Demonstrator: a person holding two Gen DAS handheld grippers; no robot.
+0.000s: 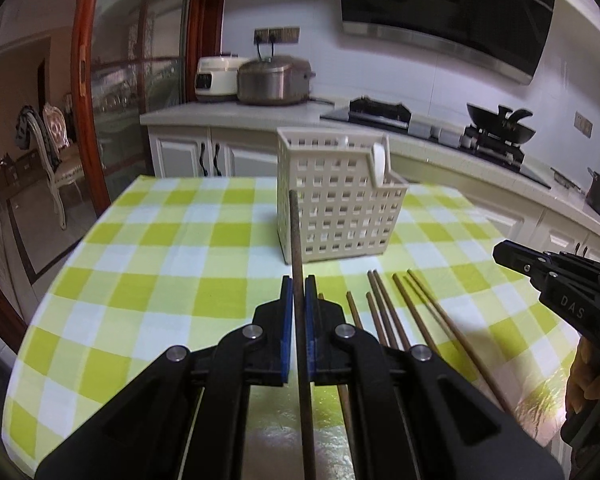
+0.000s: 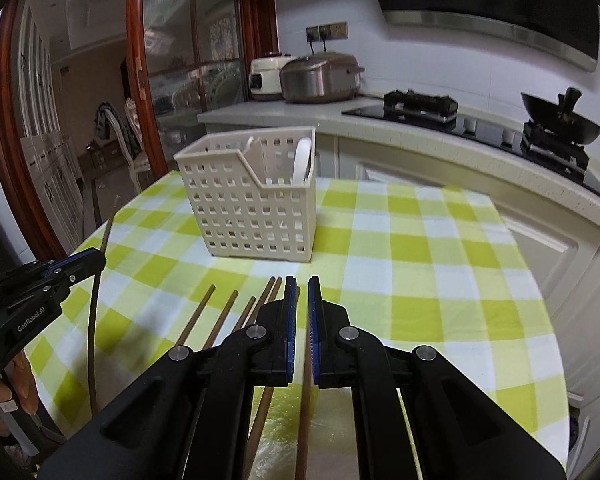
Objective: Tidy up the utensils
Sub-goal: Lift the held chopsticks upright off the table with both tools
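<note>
Brown chopsticks (image 1: pixel 384 312) lie before white slotted basket (image 1: pixel 340 200).

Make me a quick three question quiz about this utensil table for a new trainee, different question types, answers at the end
1. True or false: the left gripper is shut on a chopstick.
2. Multiple choice: the white spoon is (A) lying on the checked tablecloth, (B) standing in the basket, (C) held by the right gripper.
3. Fill in: the loose chopsticks lie on the cloth between the grippers and the ____.

Key: 1 true; 2 B; 3 basket.
</note>
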